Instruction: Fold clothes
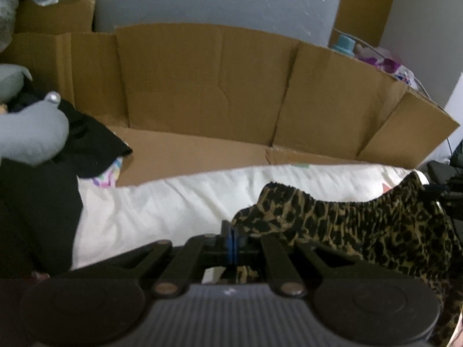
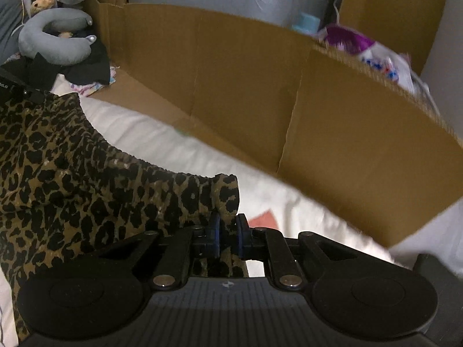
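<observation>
In the left wrist view, the left gripper (image 1: 233,232) had its blue-padded fingers (image 1: 230,241) pressed together on one corner of a leopard-print garment of thin tan and black fabric with a gathered elastic waistband (image 1: 361,225). The waistband ran as the garment's long axis from that pinched corner away to the right, sagging in the middle and rising again at its far end near the dark frame of the other gripper, while the rest of the cloth hung down at the lower right. It sat above a cream-white bed sheet (image 1: 162,202), with a tall brown corrugated cardboard wall (image 1: 202,86) standing behind and a grey U-shaped neck pillow (image 1: 31,136) on black clothing at the left. In the right wrist view, the right gripper (image 2: 228,237) held its fingers narrowly apart, pinching the opposite waistband corner bunched between them; from there the band stretched up and to the left. A black part at the left edge bore small white lettering, too blurred to read.
</observation>
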The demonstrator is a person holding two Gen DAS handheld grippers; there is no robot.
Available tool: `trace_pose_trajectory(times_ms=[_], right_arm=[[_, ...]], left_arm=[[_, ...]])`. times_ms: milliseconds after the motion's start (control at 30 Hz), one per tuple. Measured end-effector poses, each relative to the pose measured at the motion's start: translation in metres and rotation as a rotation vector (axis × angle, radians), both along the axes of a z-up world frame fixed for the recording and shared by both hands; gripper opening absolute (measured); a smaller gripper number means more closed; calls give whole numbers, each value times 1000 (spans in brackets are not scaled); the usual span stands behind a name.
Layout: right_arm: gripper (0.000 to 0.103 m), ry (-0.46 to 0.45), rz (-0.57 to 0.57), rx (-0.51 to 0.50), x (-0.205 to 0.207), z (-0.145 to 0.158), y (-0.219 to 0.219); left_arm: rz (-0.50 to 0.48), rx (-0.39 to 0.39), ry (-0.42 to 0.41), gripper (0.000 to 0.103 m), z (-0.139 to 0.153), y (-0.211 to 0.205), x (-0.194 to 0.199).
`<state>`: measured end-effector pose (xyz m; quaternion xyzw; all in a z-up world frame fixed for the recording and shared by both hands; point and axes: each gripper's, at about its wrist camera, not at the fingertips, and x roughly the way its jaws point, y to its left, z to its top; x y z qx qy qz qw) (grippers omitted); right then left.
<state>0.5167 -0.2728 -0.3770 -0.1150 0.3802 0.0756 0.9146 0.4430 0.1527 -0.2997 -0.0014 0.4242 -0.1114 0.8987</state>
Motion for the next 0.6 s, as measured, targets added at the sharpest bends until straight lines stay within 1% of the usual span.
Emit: trace_pose_trajectory(times_ms=[167,333,467,600], right_arm=[[10,-34,7,-41,24,20,8],[10,-45,6,-72,50,35,20],[10,-42,-1,-86,70,38,28],[10,-28,-18,-94,87,32,32]], left_arm=[[17,28,-34,1,12,2,16],[52,42,-54,1,22,7,35],[71,64,-53,1,22,10,50],[93,80,-43,1,18,14,64]])
